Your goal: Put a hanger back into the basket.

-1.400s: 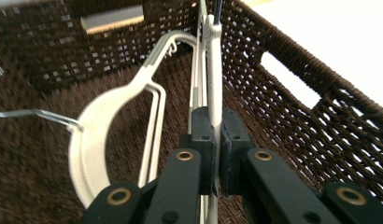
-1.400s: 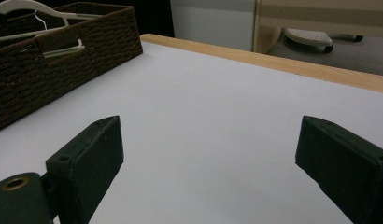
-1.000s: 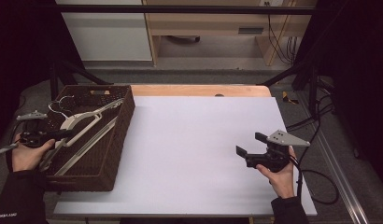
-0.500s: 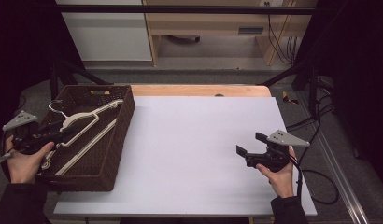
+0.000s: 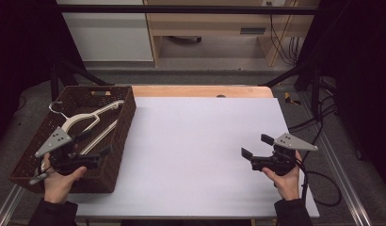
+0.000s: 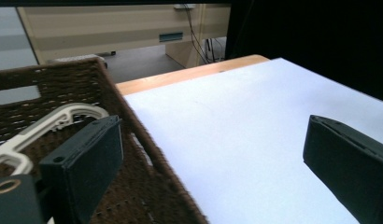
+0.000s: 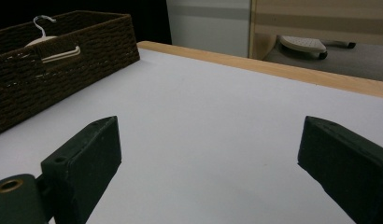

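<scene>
Two cream plastic coat hangers point(image 5: 90, 123) lie stacked in the dark brown woven wicker basket point(image 5: 127, 110), at about nine o'clock on the white table surface point(image 5: 196, 150), their wire hook toward the basket's far left corner. A second ago my left gripper point(image 5: 94, 148) sat farther toward the basket's outer left edge; now I have it over the basket's near right corner, its jaws spread wide and holding nothing. In the left gripper view one jaw hangs above the hangers and the other over the white surface, so the basket's right wall runs between them. I judge that I am backing off the hangers, which rest where they were, untouched. My right gripper point(image 5: 252, 147) has not moved: it sits at four o'clock on the table, jaws released and empty, well apart from the basket.
</scene>
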The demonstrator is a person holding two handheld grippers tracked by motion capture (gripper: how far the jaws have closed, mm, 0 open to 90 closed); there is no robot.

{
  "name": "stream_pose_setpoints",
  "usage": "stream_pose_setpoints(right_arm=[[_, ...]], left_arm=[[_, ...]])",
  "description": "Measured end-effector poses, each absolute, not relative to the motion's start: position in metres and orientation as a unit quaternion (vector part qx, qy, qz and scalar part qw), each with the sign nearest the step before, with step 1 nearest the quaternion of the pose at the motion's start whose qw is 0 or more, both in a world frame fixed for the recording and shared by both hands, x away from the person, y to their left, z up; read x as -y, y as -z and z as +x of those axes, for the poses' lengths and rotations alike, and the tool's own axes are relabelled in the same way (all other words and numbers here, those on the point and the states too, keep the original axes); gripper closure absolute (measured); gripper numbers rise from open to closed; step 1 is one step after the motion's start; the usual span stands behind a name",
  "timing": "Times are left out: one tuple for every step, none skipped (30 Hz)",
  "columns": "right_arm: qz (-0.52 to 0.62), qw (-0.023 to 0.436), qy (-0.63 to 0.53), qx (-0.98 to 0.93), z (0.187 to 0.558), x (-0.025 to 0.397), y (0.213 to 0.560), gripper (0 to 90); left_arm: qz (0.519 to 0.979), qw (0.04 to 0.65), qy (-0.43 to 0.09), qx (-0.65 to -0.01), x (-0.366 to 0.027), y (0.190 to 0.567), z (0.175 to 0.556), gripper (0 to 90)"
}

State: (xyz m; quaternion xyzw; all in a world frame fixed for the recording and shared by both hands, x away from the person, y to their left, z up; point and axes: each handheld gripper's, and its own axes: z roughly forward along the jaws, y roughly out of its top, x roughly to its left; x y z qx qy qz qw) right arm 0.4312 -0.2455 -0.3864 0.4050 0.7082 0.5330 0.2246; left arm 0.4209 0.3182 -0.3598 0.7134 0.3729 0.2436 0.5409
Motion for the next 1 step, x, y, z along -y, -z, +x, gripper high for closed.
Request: stream_pose_setpoints(right_arm=[[0.404,0.225,-0.533,-0.708,0.4302,0.2466,0.3866,6.6]], left_arm=[[0.713,0.541,-0.244,-0.373,-0.3182,0.3598,0.4209,4.2]])
